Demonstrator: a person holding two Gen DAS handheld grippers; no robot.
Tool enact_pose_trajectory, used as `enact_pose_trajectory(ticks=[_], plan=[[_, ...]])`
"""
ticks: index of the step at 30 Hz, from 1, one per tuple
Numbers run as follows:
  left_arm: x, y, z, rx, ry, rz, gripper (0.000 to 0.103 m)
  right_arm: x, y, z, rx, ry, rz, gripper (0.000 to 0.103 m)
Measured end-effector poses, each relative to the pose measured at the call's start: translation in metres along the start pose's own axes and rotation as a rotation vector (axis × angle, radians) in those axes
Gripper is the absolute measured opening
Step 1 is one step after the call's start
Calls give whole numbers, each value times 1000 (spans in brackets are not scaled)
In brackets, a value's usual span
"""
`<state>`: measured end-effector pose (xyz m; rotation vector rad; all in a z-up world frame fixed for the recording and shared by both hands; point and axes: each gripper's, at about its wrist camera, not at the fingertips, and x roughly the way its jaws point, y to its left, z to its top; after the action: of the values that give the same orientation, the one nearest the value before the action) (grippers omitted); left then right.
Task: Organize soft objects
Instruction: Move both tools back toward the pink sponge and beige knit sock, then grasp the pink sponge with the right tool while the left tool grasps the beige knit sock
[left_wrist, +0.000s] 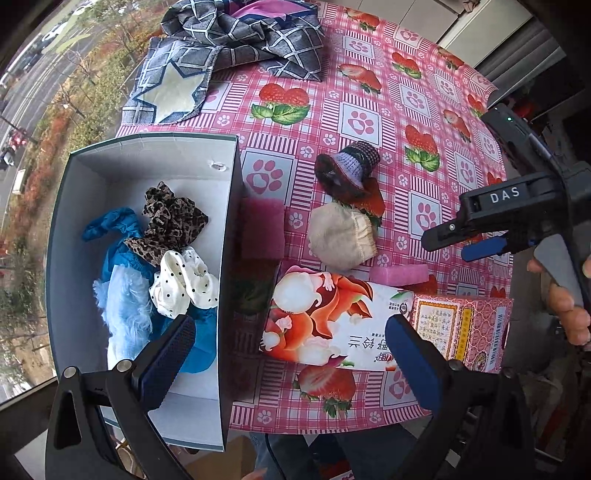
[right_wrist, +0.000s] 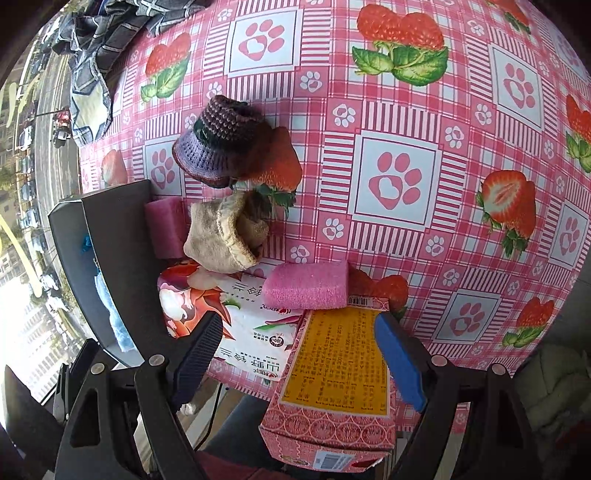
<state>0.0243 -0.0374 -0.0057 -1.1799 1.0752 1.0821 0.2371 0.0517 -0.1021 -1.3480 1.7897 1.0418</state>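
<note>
A grey open box (left_wrist: 229, 236) at the table's left holds a leopard-print scrunchie (left_wrist: 170, 225), a white polka-dot scrunchie (left_wrist: 184, 284) and blue soft items (left_wrist: 122, 295). On the tablecloth beside it lie a beige cloth pouch (left_wrist: 340, 236) (right_wrist: 221, 236), a small purple knitted hat (left_wrist: 347, 166) (right_wrist: 218, 144) and two pink sponges (left_wrist: 262, 229) (right_wrist: 306, 284). My left gripper (left_wrist: 291, 354) is open and empty, above the box's near wall. My right gripper (right_wrist: 299, 358) is open and empty over the two cartons; it also shows at the right of the left wrist view (left_wrist: 454, 240).
A tissue pack with a fox picture (left_wrist: 332, 317) (right_wrist: 236, 332) and a pink carton (left_wrist: 461, 328) (right_wrist: 336, 373) lie at the near table edge. A grey checked cloth with a star (left_wrist: 229, 48) lies at the far side. A window is to the left.
</note>
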Motion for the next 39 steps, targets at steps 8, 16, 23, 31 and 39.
enact_pose_trajectory(ticks=[8,16,23,31,39], plan=[[1,11,-10,-95,21,18,103,62,17,32,-49,201,-59,98],[7,9,-4,-129,33,29,103,87,15,32,-53,268,-86,99],[11,0,7,-95,38,58,103,96,0,41,4,281,-12,81],[26,-14,29,-53,55,72,103,71,-37,35,83,193,105,76],[77,-54,63,60,133,78,103,31,-112,1,201,-12,187,76]])
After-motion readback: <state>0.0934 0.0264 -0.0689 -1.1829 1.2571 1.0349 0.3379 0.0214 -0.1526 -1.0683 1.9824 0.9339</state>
